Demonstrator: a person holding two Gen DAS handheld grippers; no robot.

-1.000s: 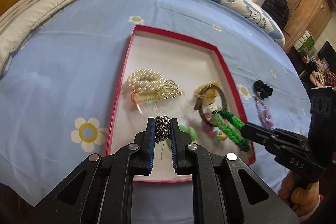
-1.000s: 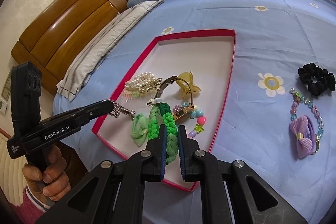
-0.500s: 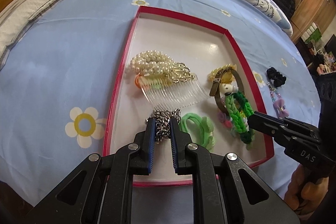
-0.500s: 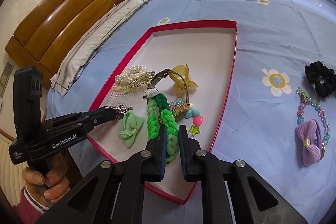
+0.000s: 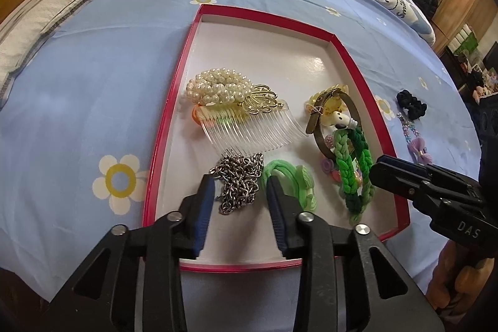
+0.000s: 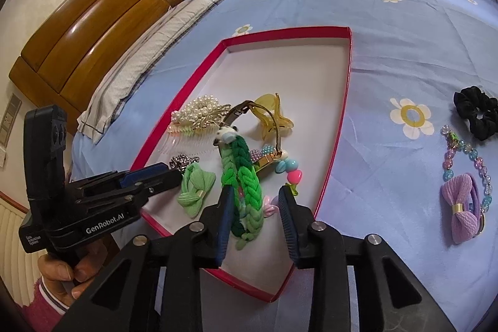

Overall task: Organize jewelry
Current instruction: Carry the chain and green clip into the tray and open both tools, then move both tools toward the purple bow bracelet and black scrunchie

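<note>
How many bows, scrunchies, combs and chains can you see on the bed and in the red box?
Bows: 2, the green bow and the purple bow
Scrunchies: 1, the black scrunchie
Combs: 1, the pearl comb
Chains: 1, the silver chain
Total: 5

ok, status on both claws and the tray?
Left claw opening, steel chain loose between the pads. Right claw opening over green braid. Both pieces down in red tray. Black scrunchie, purple bow outside.
</note>
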